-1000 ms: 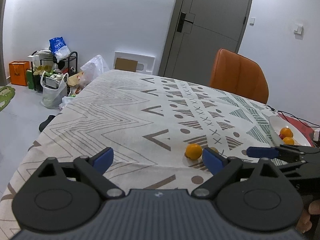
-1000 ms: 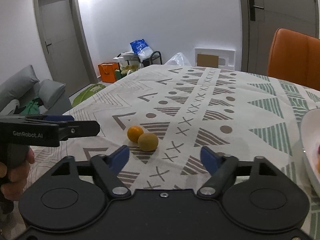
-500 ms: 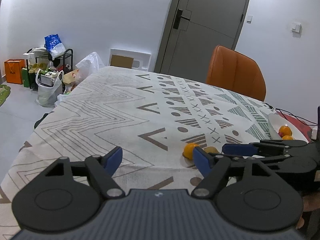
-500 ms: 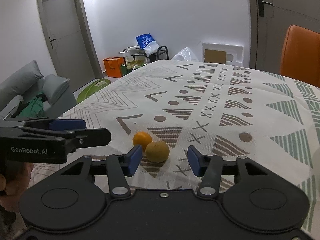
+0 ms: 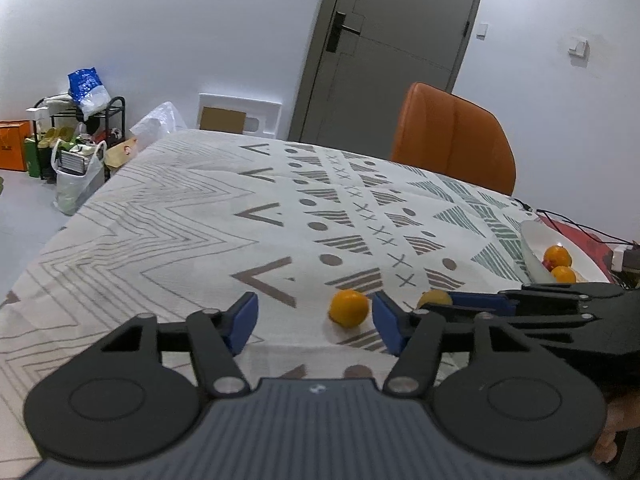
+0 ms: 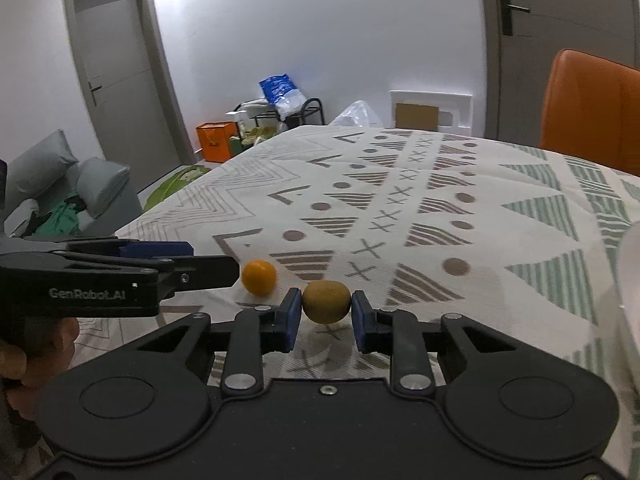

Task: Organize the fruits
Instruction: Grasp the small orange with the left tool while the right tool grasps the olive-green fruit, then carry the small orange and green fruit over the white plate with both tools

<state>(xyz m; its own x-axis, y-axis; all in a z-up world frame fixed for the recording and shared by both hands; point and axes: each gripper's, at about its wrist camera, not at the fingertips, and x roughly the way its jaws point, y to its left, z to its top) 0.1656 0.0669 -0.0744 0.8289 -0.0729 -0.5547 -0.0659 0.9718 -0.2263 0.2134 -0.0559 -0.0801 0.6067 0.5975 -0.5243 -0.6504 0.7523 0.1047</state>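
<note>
The right gripper (image 6: 326, 314) pinches a brownish-green fruit (image 6: 326, 301) between its blue pads, low over the patterned worktop (image 6: 460, 208); whether the fruit has lifted clear cannot be told. Just left of it an orange (image 6: 259, 277) lies on the cloth. The left gripper (image 5: 314, 322) hangs spread and empty near that orange. The step in hand looks like the pick-up. Next, the fruit probably needs carrying right to the white bowl (image 5: 532, 256), where two oranges (image 5: 557, 257) already sit.
</note>
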